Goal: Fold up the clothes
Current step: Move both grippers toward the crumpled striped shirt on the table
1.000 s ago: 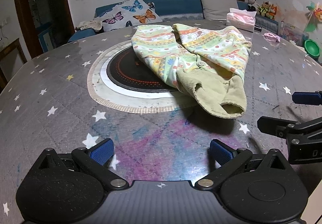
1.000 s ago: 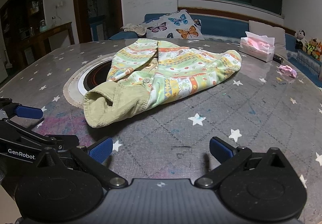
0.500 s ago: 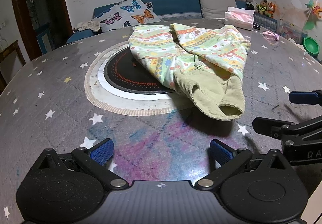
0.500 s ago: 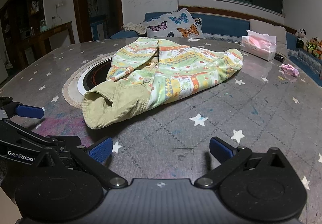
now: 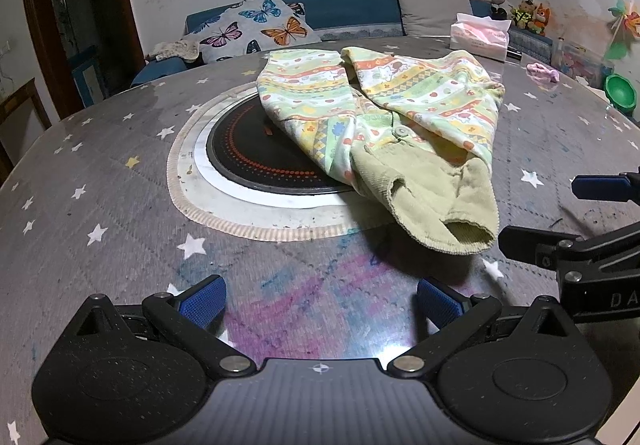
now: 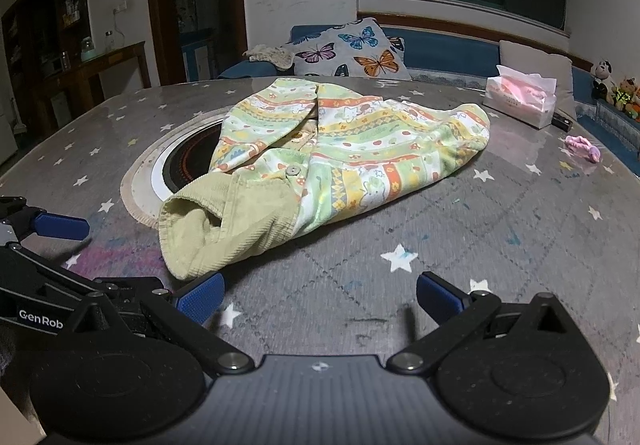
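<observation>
From the left wrist, the left gripper (image 5: 320, 303) gapes wide over the table (image 5: 100, 181), holding nothing; the jacket (image 5: 384, 133) lies ahead. From the right wrist, the right gripper (image 6: 320, 299) is likewise spread, seemingly just clear of the cuff (image 6: 192, 233).

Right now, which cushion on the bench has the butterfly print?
The left cushion, grey with coloured butterflies. The other cushion, to its right behind the tissue box, is plain beige.
</observation>
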Demonstrator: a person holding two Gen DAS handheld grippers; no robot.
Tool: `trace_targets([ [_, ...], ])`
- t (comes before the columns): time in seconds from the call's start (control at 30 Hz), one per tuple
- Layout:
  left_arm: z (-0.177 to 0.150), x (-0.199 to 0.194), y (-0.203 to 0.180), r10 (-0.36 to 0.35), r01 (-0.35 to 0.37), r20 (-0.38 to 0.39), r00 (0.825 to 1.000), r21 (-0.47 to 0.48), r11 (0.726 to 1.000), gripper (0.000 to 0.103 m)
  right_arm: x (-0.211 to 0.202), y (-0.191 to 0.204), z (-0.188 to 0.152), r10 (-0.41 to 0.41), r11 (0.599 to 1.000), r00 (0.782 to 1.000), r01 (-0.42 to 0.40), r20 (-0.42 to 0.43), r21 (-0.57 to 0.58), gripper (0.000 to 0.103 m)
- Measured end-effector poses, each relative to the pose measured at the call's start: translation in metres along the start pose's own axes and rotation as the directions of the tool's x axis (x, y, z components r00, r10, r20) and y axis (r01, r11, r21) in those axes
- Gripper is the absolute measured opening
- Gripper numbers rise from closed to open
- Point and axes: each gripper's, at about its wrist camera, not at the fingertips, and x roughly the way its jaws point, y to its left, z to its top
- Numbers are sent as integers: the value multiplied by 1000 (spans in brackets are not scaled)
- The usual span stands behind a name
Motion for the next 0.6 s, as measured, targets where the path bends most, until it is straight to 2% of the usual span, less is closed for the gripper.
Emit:
trace_targets([
  [0.3,6,3,5,5,-5,1,1000,1,1000,103,5,-3,8,-2,1000,1000,2,-1,-3,103],
  [0.6,24,2,21,28,-28,34,999,-19,999,103,14,-4,22,-1,999,1000,1,-2,-32,103],
])
